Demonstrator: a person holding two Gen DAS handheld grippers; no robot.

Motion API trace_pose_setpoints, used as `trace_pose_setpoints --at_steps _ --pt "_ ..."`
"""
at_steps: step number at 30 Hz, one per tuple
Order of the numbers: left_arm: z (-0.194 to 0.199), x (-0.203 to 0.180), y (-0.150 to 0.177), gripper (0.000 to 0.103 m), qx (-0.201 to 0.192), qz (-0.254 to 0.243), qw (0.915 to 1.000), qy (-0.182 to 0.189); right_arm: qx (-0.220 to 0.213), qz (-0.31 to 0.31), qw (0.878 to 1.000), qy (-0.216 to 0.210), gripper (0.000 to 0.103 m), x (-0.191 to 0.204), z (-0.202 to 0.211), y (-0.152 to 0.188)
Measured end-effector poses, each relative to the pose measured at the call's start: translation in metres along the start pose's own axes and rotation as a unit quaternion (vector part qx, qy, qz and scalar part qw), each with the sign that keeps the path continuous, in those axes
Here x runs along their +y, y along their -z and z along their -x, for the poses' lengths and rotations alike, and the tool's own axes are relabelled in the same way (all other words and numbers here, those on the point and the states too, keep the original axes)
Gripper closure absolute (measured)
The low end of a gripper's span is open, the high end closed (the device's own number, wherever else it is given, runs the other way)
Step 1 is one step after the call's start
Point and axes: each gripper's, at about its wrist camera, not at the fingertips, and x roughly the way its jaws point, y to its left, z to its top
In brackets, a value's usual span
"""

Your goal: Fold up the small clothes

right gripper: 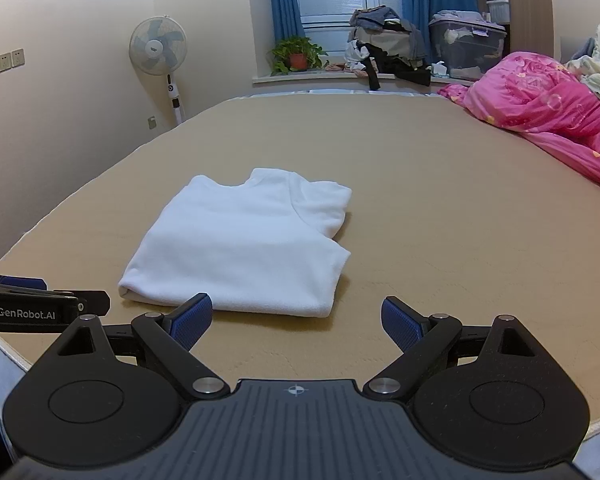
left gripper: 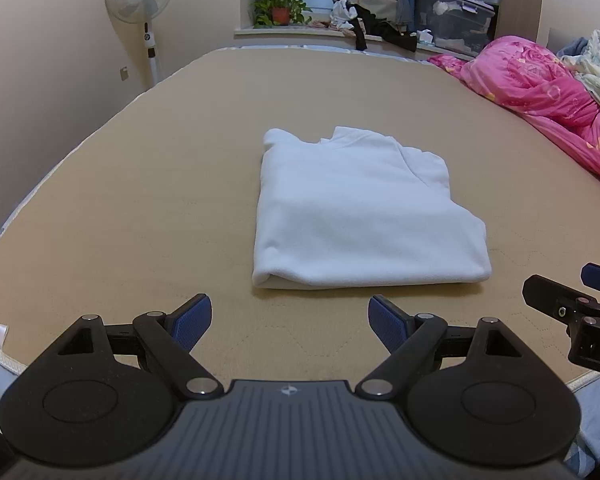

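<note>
A white top (left gripper: 364,208) lies folded into a neat rectangle on the tan bed (left gripper: 140,200), its collar at the far end and its thick fold nearest the cameras. The left gripper (left gripper: 290,318) hovers just before that near edge, its 2 blue-padded fingers (left gripper: 192,320) spread wide with nothing between them. The right gripper (right gripper: 296,320) sits at the top's near right corner, fingers (right gripper: 404,326) likewise wide apart and holding nothing. Neither touches the cloth. A pink quilt (right gripper: 540,108) is heaped along the bed's right side; a fan (right gripper: 158,52) stands by the far wall.
</note>
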Motion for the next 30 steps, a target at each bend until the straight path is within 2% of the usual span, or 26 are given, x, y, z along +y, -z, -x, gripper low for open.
trace_pose_setpoints --at_steps 30 --pt "0.0006 0.0009 -0.0008 0.014 -0.002 0.000 1.0000 0.000 0.001 0.005 1.000 0.002 0.011 0.0045 -0.0034 -0.0005"
